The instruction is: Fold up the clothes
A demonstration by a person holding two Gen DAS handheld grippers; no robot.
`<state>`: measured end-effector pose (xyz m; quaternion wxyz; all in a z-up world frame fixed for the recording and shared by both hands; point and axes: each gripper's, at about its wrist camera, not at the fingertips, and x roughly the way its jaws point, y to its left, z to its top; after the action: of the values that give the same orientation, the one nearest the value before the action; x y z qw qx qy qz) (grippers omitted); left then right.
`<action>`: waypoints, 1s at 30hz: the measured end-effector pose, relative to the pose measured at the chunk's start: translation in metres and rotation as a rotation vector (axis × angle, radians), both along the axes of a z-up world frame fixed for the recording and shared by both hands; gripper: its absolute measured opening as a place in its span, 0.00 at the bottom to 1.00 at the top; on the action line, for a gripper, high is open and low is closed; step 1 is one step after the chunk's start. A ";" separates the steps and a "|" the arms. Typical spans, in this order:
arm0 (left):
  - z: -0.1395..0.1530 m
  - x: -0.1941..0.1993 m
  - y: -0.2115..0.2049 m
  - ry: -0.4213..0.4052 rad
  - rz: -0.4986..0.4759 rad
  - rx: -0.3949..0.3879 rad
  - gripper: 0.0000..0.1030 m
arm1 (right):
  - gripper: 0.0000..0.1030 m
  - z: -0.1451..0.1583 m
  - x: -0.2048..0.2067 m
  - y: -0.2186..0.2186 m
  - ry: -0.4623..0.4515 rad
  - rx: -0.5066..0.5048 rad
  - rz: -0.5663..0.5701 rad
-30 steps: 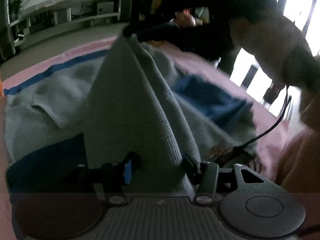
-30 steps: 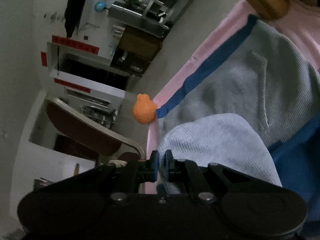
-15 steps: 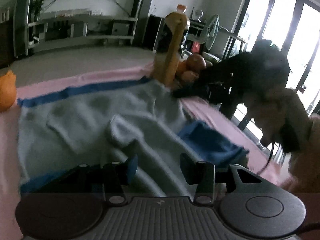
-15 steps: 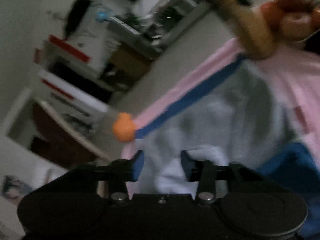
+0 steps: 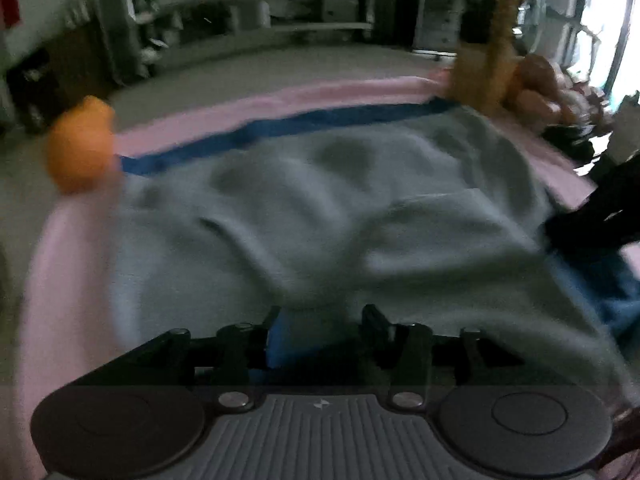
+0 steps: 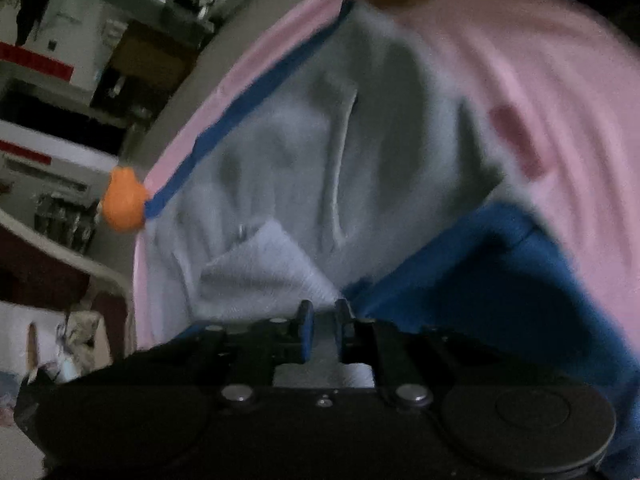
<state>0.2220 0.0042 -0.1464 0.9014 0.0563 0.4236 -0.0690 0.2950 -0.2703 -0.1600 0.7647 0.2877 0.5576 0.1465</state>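
Grey garment (image 5: 320, 208) with blue trim is seen spread over a pink cloth (image 5: 68, 264) that covers the surface. Its blue hem band (image 5: 280, 128) runs along the far edge, from an orange toy (image 5: 80, 144) at the far left corner to a tan plush object (image 5: 486, 52) at the far right. The long axis of the garment cannot be told for certain; the hem lies far and the bunched folds lie near. A blue panel (image 6: 480, 280) is seen at the near right in the right wrist view, and a folded-over flap (image 6: 264, 268) lies on the near part of the grey fabric.

Beyond the surface a pale floor and low shelving (image 5: 280, 12) are shown, with bright windows at the far right. Both views are blurred.

The left gripper (image 5: 320, 320) is held over a raised fold of grey fabric; its jaws have just been closing, the fold sits between them, and the pads are not seen to press it. The right gripper (image 6: 322, 320) has just been opening; its jaws stand a little apart with pale fabric in the gap, unpinched.
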 end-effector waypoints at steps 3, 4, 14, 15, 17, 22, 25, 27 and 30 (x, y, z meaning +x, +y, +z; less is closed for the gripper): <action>0.020 -0.008 0.015 -0.012 0.023 -0.028 0.34 | 0.24 0.011 -0.007 -0.007 -0.049 0.005 -0.019; 0.027 -0.011 0.015 -0.023 0.011 -0.067 0.34 | 0.24 0.011 -0.008 -0.006 -0.057 0.033 -0.016; -0.013 0.037 -0.023 0.050 0.093 -0.171 0.45 | 0.08 -0.013 0.021 0.033 -0.120 0.211 0.018; -0.019 0.040 -0.019 0.065 0.126 -0.187 0.46 | 0.08 -0.019 0.025 0.033 -0.118 0.208 -0.007; -0.019 0.041 -0.009 0.073 0.171 -0.251 0.45 | 0.08 -0.035 0.031 0.028 -0.086 0.191 -0.073; 0.002 0.028 0.003 0.093 0.283 -0.244 0.43 | 0.06 -0.041 0.026 0.008 -0.019 0.206 -0.234; 0.022 -0.001 0.016 0.079 0.251 -0.239 0.38 | 0.08 0.003 0.005 -0.005 -0.103 0.122 -0.237; 0.036 -0.028 0.023 0.055 0.201 -0.214 0.38 | 0.09 0.029 -0.012 -0.014 -0.139 0.106 -0.208; 0.046 -0.072 0.033 0.038 0.129 -0.217 0.38 | 0.13 0.059 -0.051 -0.028 -0.203 0.149 -0.156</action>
<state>0.1500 0.0370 -0.1003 0.8966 -0.0705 0.4334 -0.0575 0.2440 -0.2985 -0.1005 0.8028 0.3698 0.4409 0.1559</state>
